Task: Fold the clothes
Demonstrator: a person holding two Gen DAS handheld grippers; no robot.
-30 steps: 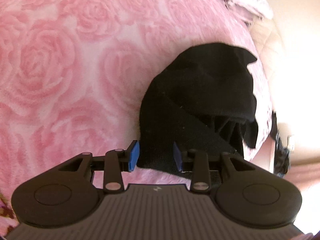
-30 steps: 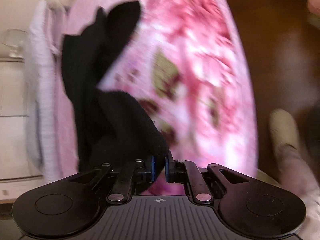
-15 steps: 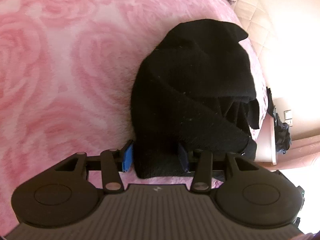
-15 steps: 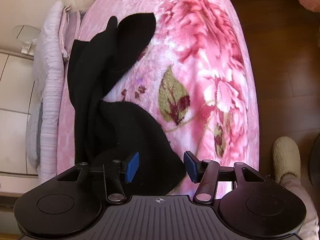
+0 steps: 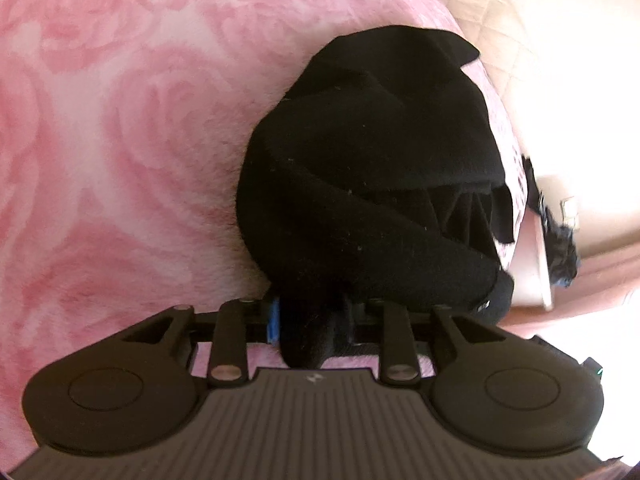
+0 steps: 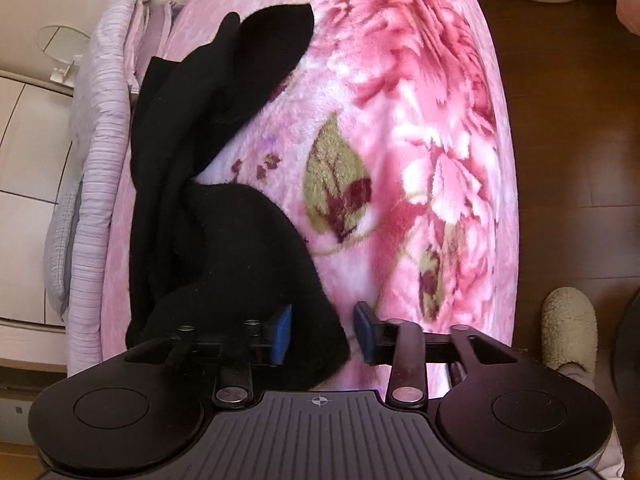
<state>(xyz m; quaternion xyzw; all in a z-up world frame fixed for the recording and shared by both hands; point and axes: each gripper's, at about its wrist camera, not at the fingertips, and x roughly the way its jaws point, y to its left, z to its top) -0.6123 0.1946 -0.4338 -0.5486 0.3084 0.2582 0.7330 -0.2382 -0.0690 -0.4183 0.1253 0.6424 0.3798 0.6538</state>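
On pink blanket (image 5: pixel 120 128), left tongs (image 5: pixel 310 322) now pinching black garment (image 5: pixel 368 184), right tongs (image 6: pixel 322 334) spread wide.

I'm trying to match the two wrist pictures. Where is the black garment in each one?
Left wrist: black garment fills centre right, bunched between the left hand-held gripper fingers.
Right wrist: it runs up the left half, from the open right hand-held gripper.
Shared landmark: pink floral blanket.

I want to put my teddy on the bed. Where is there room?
Free: the pink blanket between the black garment and the bed's floor-side edge. Crowded: the strip by the striped pillow, where the garment lies bunched, with the left gripper gripping it.
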